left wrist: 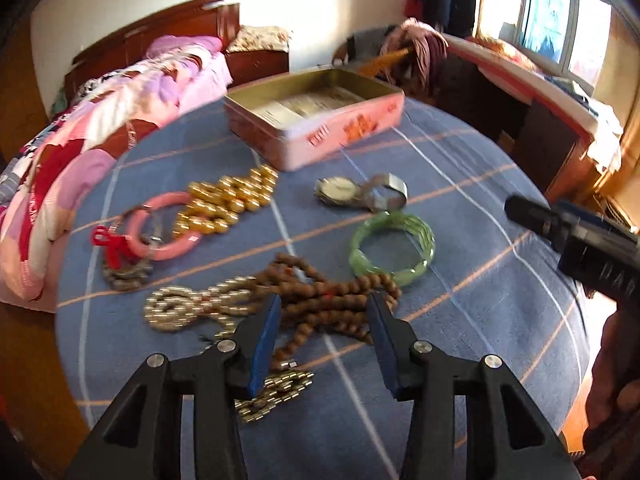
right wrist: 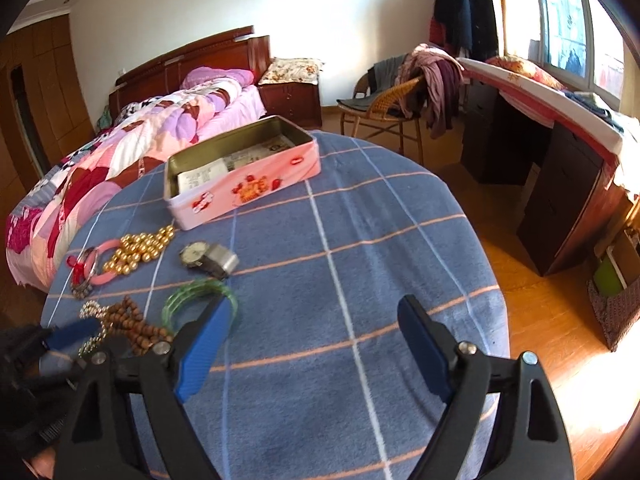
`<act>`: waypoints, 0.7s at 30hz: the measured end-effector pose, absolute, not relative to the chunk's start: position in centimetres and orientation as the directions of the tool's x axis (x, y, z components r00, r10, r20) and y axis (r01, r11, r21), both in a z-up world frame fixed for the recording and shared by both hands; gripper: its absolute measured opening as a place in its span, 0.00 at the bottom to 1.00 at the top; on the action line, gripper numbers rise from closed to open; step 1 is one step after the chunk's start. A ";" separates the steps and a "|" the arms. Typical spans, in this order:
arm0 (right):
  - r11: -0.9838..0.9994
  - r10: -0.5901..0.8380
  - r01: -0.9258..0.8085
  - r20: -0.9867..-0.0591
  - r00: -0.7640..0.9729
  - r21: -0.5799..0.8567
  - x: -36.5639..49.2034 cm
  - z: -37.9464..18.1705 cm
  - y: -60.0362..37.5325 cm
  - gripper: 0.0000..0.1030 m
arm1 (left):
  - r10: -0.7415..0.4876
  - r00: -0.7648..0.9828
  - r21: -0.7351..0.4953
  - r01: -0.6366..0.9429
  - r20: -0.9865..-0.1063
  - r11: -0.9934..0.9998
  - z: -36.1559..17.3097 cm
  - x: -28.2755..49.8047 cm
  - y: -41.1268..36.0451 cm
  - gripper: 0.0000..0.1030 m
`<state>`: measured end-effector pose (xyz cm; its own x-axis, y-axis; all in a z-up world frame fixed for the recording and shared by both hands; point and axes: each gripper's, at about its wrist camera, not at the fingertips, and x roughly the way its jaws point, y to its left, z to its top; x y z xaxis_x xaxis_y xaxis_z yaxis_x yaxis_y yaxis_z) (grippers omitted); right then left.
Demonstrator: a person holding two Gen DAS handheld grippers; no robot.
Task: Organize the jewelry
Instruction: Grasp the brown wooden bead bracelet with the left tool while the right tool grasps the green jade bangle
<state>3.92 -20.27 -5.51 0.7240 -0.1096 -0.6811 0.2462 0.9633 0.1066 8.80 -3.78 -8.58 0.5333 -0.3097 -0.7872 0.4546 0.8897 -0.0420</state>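
Sitting on the blue plaid cloth (left wrist: 460, 184), all the jewelry is still outside the pink tin (left wrist: 316, 128), which is lying open at the far side of the table with only paper inside. Taking the tin as landmark and going left to right in the left wrist view: a red tassel (left wrist: 110, 246) and a pink bangle (left wrist: 164, 226) are lying well to the near-left of the tin, touching each other; a gold bead strand (left wrist: 230, 202) is piled just in front of the tin's left corner, overlapping the bangle; a pale metallic bead strand (left wrist: 180, 308) is lying further toward the camera; a brown wooden bead necklace (left wrist: 320, 296) is bunched nearer still, straight in front of the tin; a wristwatch (left wrist: 356, 192) is sitting just in front of the tin's right half; a green bangle (left wrist: 392, 250) is lying just nearer than the watch. Left gripper (left wrist: 324, 302) is hanging over the brown necklace, jaws part-spread, beads showing between the blue pads (left wrist: 266, 340), but contact is too blurred to call. Right gripper (right wrist: 316, 312) is hovering near-right of the tin over bare cloth, jaws spread wide, nothing between them; its left finger is overlapping the green bangle in that view.
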 end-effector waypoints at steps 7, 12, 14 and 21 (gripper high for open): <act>0.952 -0.106 0.275 -0.699 0.708 0.134 4.8 -5.8 -21.6 0.84 | -0.318 0.520 -0.030 0.487 -0.793 0.873 -8.9 9.7 -4.5 0.21; 0.948 -0.080 0.275 -0.713 0.697 0.163 5.3 -6.1 -22.1 0.84 | -0.363 0.513 -0.084 0.488 -0.778 0.869 -8.2 10.4 -3.7 0.10; 0.950 -0.053 0.256 -0.717 0.695 0.177 5.5 -6.1 -22.1 0.78 | -0.391 0.537 -0.106 0.485 -0.747 0.868 -7.1 10.6 -3.1 0.06; 0.963 0.061 0.156 -0.738 0.672 0.221 7.0 -6.8 -19.8 0.60 | -0.447 0.618 -0.147 0.474 -0.647 0.868 -2.7 10.9 -0.8 0.06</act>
<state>6.97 -19.84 -6.76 0.6717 0.0609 -0.7383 0.1556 0.9628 0.2211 10.91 -0.81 -2.67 0.6177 -0.4469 -0.6471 0.4740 0.8681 -0.1472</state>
